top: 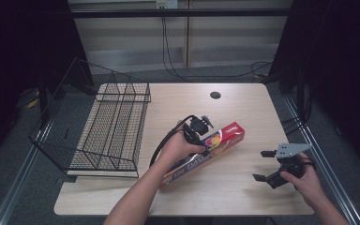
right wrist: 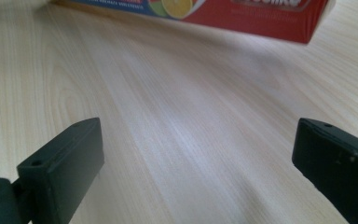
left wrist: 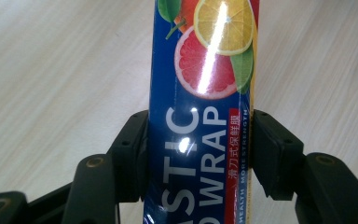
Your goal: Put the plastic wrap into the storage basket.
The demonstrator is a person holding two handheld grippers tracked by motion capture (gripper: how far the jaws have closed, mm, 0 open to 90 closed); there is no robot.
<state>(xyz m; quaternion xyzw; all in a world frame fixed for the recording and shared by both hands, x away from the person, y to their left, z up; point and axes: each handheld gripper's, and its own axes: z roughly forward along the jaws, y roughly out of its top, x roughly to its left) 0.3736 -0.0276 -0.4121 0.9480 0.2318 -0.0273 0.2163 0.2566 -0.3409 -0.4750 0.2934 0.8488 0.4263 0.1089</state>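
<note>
- Jaws of left gripper (left wrist: pixel 200 154) closed against both long sides of plastic wrap box (left wrist: pixel 200 116), pads flat to the cardboard; jaws of right gripper (top: pixel 265 165) spread wide, holding nothing, over bare table (right wrist: pixel 177 140).
- Box lying diagonally near table centre in high view, wire basket (top: pixel 108 126) well apart to its left.
- Likely step: lifting the box. Best done with squeeze kept even and light, since thin card may buckle; grip looks off-centre, so far end may sag.
- Long, slim carton: glossy blue face, white "PLASTIC WRAP" lettering, citrus slices, red end (right wrist: pixel 279 18) towards right gripper.
</note>
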